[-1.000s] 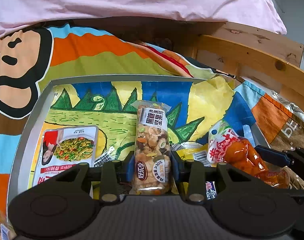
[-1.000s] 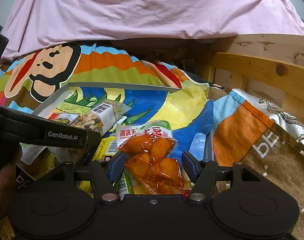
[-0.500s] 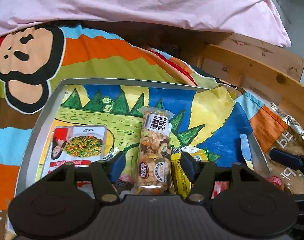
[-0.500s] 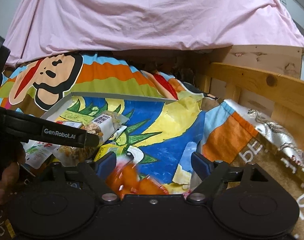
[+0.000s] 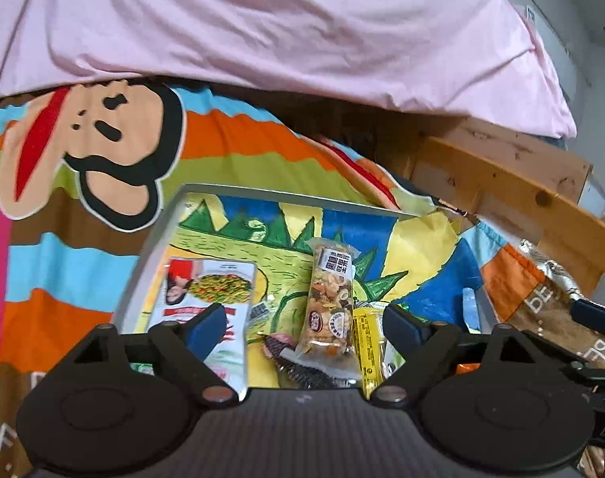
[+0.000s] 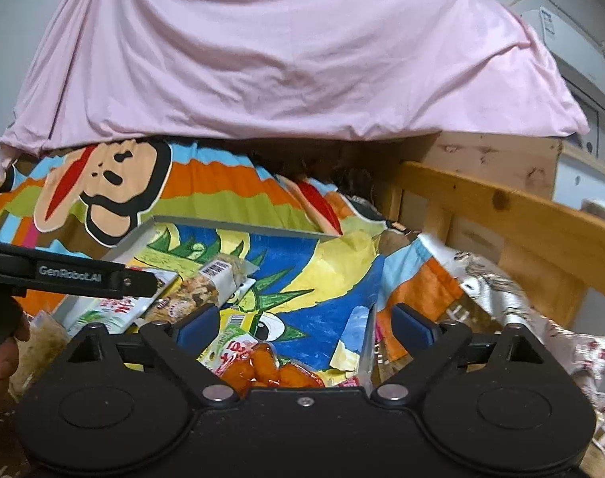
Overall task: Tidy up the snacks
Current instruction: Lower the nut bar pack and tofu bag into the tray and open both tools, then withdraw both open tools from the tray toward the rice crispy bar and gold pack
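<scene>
A grey tray (image 5: 151, 263) lined with a bright drawing lies on the bed. In it lie a clear nut bar (image 5: 329, 306), a white noodle packet (image 5: 207, 290) at the left and a yellow packet (image 5: 367, 342). My left gripper (image 5: 304, 328) is open and empty, just above and behind the nut bar. In the right wrist view the tray (image 6: 238, 229) holds an orange snack pouch (image 6: 262, 366) under my right gripper (image 6: 304, 328), which is open and empty. The nut bar (image 6: 207, 290) lies left of it.
A monkey-print blanket (image 5: 103, 167) lies under the tray, with a pink sheet (image 5: 262, 24) behind. A wooden bed rail (image 5: 501, 191) runs along the right. A silver foil bag (image 6: 494, 283) lies right of the tray. The left gripper's body (image 6: 63, 277) crosses the right wrist view at left.
Both grippers opened and let go: the nut bar and the orange pouch now lie in the tray. Both grippers pulled back and up from them.
</scene>
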